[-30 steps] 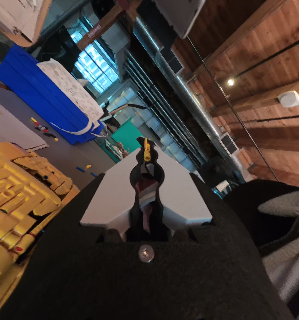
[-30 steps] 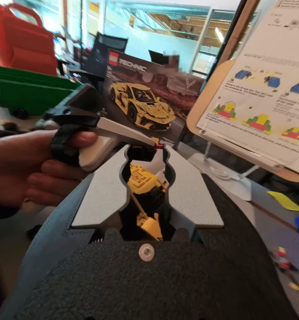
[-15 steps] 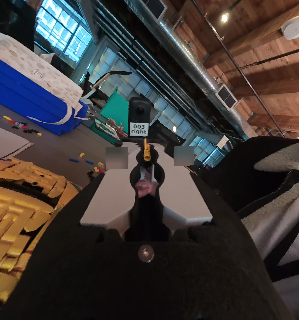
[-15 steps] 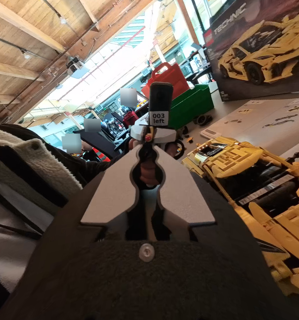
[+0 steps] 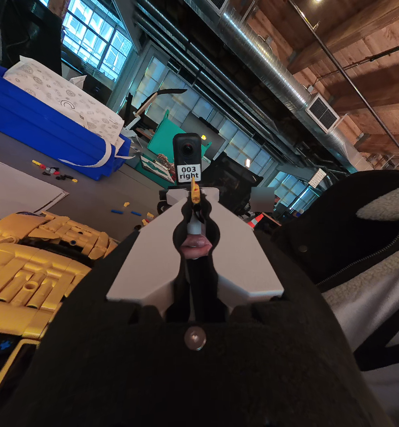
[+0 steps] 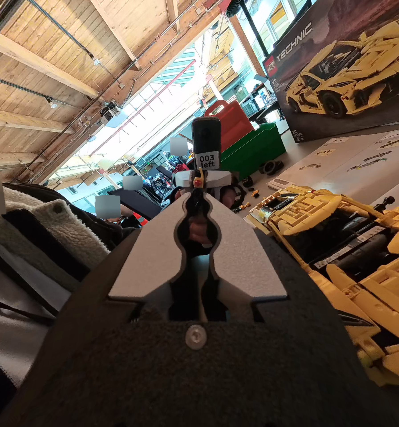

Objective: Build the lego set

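Left hand-held gripper (image 5: 195, 196) clamped on a small yellow piece (image 5: 195, 193), right hand-held gripper (image 6: 197, 191) pinching a black piece (image 6: 197, 196) against it, tip to tip, raised above the counter (image 5: 96, 196), yellow lego car (image 6: 328, 242) beside them

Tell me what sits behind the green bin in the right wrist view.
A red case with a handle rises behind the green bin. Its lower part is covered by the bin, and its left edge by the left claw's camera.
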